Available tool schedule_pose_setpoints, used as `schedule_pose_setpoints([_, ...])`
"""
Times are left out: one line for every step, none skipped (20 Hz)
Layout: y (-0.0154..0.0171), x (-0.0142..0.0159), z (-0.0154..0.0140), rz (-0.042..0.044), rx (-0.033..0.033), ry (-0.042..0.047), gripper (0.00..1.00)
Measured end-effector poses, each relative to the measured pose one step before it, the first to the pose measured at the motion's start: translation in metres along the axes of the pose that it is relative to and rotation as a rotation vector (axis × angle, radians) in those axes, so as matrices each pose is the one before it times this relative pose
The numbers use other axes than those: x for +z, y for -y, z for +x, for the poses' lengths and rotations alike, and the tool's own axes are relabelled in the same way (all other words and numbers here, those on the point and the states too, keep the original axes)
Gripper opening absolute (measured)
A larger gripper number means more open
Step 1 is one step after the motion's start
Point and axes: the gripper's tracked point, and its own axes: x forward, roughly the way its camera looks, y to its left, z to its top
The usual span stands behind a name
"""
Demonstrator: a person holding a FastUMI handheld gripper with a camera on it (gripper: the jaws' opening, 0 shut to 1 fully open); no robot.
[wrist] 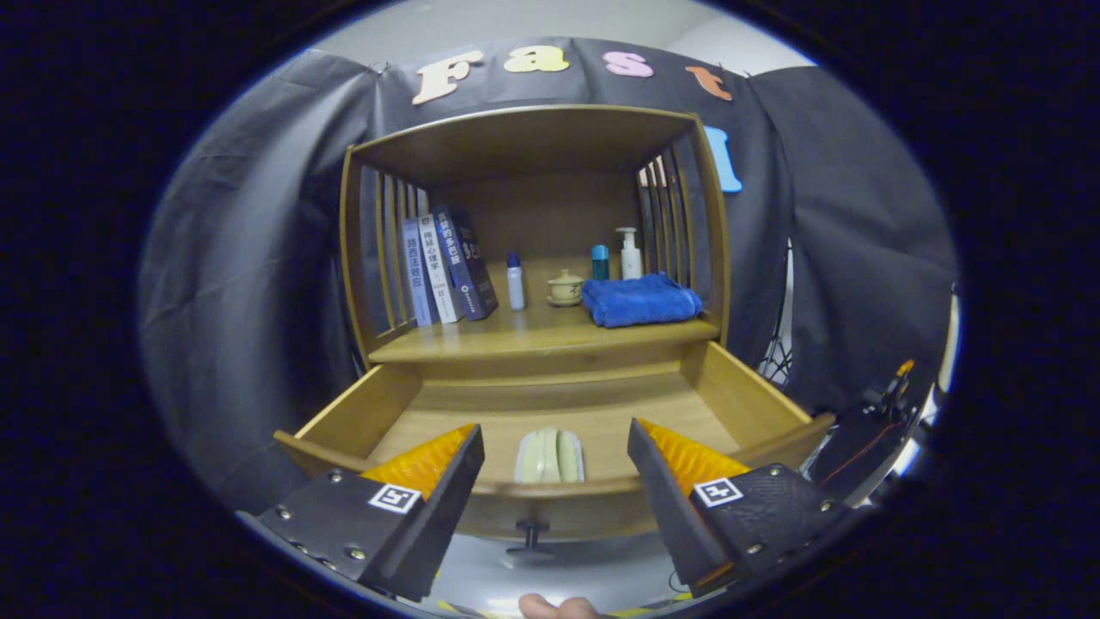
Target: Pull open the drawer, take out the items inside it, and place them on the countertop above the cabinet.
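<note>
The tool hangs spread wide, pinching nothing, its two fingers apart over the front edge of the wooden drawer, which stands pulled open from the cabinet. In the gap between the fingers, at twelve o'clock from the tool and just past the drawer's front wall, lies a pale, ridged item on the drawer floor, near the front; I cannot tell what it is made of. It touches neither finger. Below the front wall, the drawer's dark knob sticks out toward the tool, and part of a hand shows at six o'clock.

Beyond the drawer, the surface above it carries a row of things. At eleven o'clock three books lean together against the slatted side. Beside them stands a small white bottle with a blue cap, then a small lidded cup. At one o'clock a folded blue towel lies with a teal bottle and a white pump bottle behind it.
</note>
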Motion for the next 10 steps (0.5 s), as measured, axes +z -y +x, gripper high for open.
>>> schedule_pose_setpoints([-0.00319,0.00377,0.01181,-0.01248,0.00259,-0.02495,0.99])
schedule_pose_setpoints([-0.00314,0.00031,0.01161,-0.01683,0.00391,-0.03099,1.00])
schedule_pose_setpoints([-0.00222,-0.00012,0.01115,-0.01445,-0.00119,-0.03936,1.00])
schedule_pose_setpoints([-0.00114,-0.00166,0.00974,-0.02129,-0.00277,-0.03812,1.00])
schedule_pose_setpoints([-0.00285,-0.00244,0.01093,-0.01442,0.00617,-0.04359,1.00])
schedule_pose_setpoints([-0.00655,-0.00281,0.01170,0.00232,0.01709,-0.04388,1.00])
schedule_pose_setpoints([-0.00520,-0.00424,0.01047,0.00731,0.01980,-0.04955,1.00])
schedule_pose_setpoints([-0.00076,-0.00756,0.00982,-0.00072,0.01087,-0.05664,1.00])
schedule_pose_setpoints([0.00213,-0.00691,0.00948,-0.00624,-0.00421,-0.04853,1.00])
schedule_pose_setpoints([0.00504,-0.00504,0.00474,-0.01128,-0.01642,-0.04805,1.00])
